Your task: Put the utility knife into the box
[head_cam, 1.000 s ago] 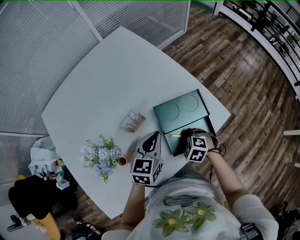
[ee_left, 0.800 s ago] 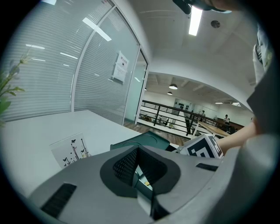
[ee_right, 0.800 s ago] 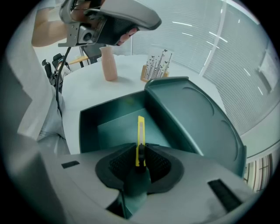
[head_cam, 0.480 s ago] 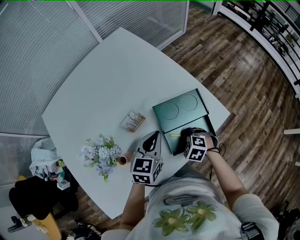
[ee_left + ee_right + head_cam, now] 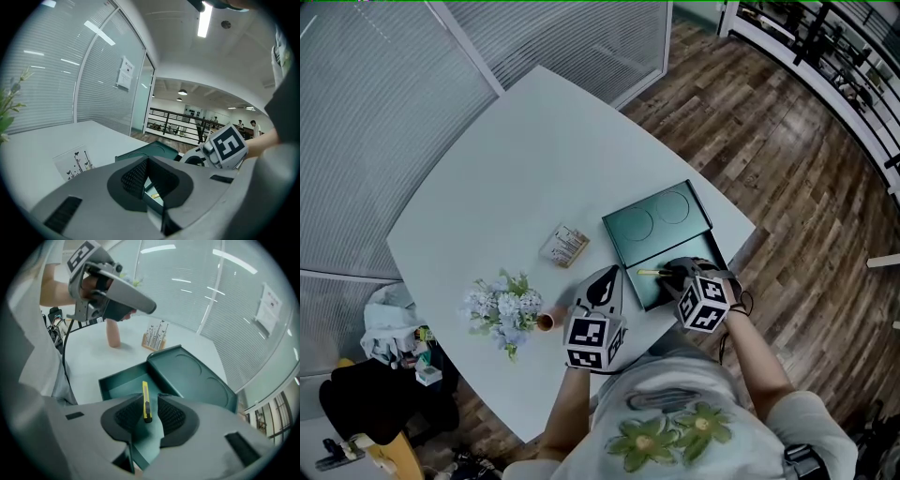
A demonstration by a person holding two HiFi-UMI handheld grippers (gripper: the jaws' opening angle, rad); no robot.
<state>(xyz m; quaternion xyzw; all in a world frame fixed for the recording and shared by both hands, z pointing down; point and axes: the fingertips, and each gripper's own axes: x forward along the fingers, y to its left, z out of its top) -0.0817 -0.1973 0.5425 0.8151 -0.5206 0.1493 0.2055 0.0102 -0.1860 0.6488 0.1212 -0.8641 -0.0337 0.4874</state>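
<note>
Box point(image 5: 649, 292) open from above — its lid point(image 5: 661, 223) lies beyond; flowers point(image 5: 502, 309) and card point(image 5: 565, 244) stand leftward

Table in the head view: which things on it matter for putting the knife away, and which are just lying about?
Part of the job:
- utility knife, yellow, lying inside the box
- box, green, lid open

Just lying about:
- flowers
- small brown pot beside them
- printed card
All three sit on the table, outside the box.
</note>
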